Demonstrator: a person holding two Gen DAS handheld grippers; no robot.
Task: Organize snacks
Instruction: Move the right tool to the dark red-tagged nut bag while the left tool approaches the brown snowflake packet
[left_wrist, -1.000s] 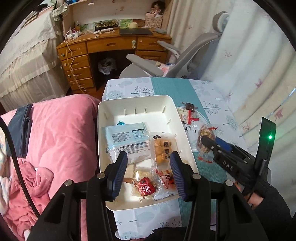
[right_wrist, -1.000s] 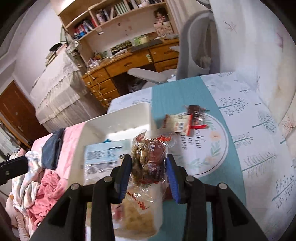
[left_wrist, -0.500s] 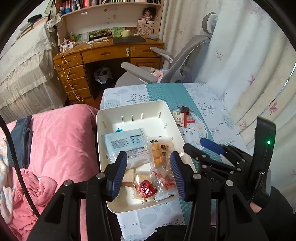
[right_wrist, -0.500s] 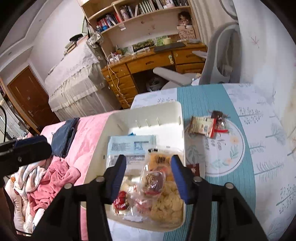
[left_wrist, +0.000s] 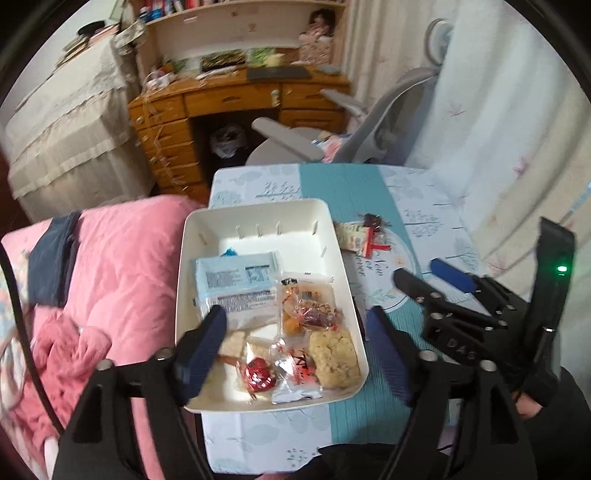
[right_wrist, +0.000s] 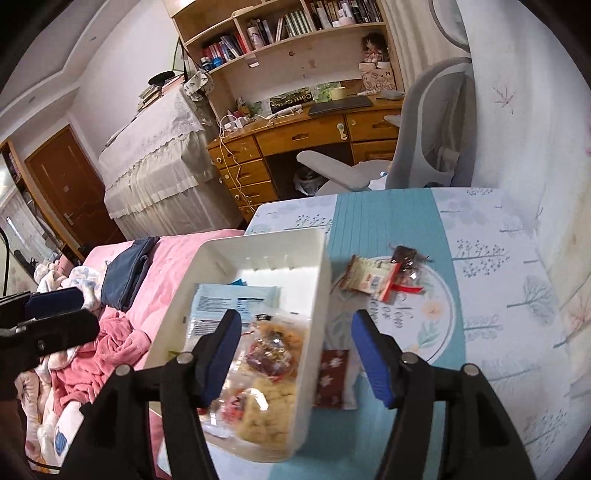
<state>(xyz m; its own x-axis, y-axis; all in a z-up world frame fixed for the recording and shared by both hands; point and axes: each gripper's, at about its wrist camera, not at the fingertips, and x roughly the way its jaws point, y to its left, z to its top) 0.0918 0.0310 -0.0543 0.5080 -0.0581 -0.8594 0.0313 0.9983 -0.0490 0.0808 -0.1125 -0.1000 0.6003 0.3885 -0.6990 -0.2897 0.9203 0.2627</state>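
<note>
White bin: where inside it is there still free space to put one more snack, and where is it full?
The white bin is bare along its far end, between the slotted far wall and the pale blue packet. The near half is crowded: the nut snack bag, crumbly cake and red candy overlap there.

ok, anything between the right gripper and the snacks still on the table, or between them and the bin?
Nothing visible. The right gripper is open and empty, and bare tablecloth separates it from the snack packets. They lie just right of the white bin, whose top is open with free space at its far end.
</note>
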